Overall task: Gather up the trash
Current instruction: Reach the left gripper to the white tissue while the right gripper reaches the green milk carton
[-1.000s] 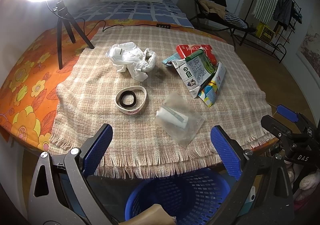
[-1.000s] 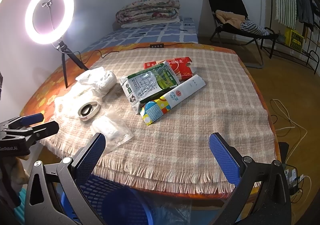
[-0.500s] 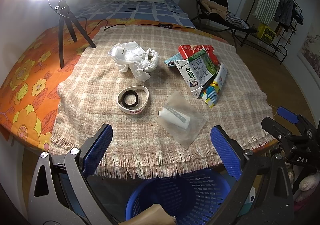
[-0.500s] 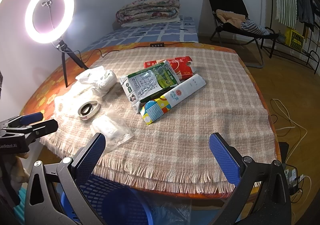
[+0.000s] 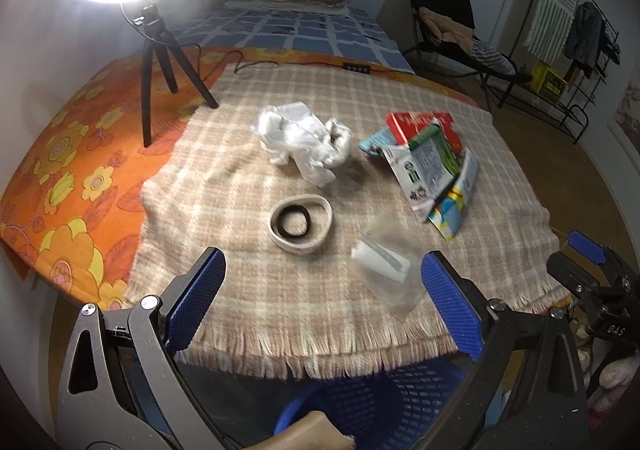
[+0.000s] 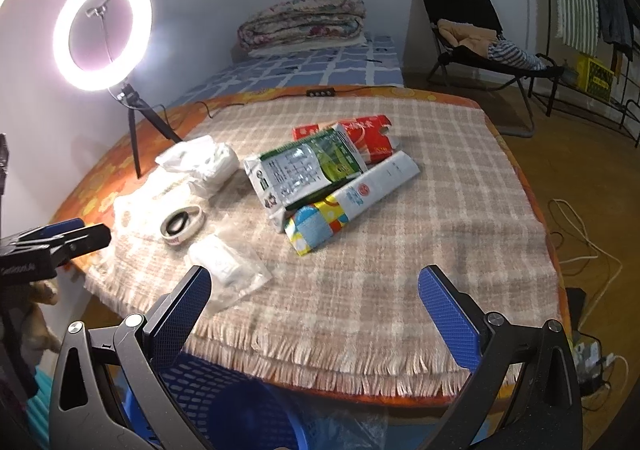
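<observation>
Trash lies on a plaid cloth (image 5: 360, 105): a crumpled white bag (image 5: 304, 137), a tape ring (image 5: 300, 223), a clear plastic packet (image 5: 386, 266), a green-and-white carton (image 5: 426, 165), a red box (image 5: 420, 121) and a colourful flat box (image 5: 456, 201). In the right wrist view I see the carton (image 6: 308, 165), the colourful box (image 6: 352, 201), the packet (image 6: 228, 270) and the ring (image 6: 182, 223). My left gripper (image 5: 322, 302) is open and empty above the table's near edge. My right gripper (image 6: 314, 314) is open and empty there too. A blue basket (image 5: 372, 406) stands below the edge.
A ring light on a tripod (image 5: 160, 61) stands at the table's back left. A black cable and power strip (image 5: 356, 67) lie along the far edge. A folding chair (image 6: 476, 37) and clothes rack (image 5: 568, 29) stand to the right. Cables lie on the floor (image 6: 580, 242).
Both grippers have moved forward and a little up toward the table; the trash looks nearer. Nothing on the cloth has moved, and both grippers stay open.
</observation>
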### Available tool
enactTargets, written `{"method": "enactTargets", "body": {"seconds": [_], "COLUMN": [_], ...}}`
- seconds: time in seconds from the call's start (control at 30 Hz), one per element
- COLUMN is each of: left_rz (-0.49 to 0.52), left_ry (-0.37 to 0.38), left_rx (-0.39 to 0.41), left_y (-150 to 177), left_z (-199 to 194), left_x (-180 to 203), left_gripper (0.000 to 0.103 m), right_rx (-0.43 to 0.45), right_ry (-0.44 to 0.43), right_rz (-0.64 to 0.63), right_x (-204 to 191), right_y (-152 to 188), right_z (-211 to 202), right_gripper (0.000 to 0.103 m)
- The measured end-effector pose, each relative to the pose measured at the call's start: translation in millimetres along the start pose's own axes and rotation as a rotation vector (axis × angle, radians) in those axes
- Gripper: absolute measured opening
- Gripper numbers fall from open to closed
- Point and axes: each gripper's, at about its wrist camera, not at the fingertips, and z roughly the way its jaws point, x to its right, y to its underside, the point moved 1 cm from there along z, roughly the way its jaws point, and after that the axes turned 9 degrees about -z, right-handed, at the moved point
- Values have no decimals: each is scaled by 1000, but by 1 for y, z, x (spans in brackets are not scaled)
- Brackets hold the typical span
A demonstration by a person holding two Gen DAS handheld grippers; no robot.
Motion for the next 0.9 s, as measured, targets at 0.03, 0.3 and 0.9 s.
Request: {"method": "enactTargets", "body": {"seconds": [0.03,0.3,0.9], "left_rz": [-9,-90,-133], "left_ry": [3,32,8], "left_rx": [1,-24,-78], "left_y": [-4,-37,-95], "left_z": [1,18,88], "left_x": [-2,-15,-8], "left_gripper": [100,100,92], "right_rx": [9,28,-113], "right_ry": [-3,-18,-224], "right_rz": [0,1,281], "right_x": [1,11,39], "right_y": [-2,-28,-93], "right_z": [0,13,114], "right_gripper": [103,103,103]}}
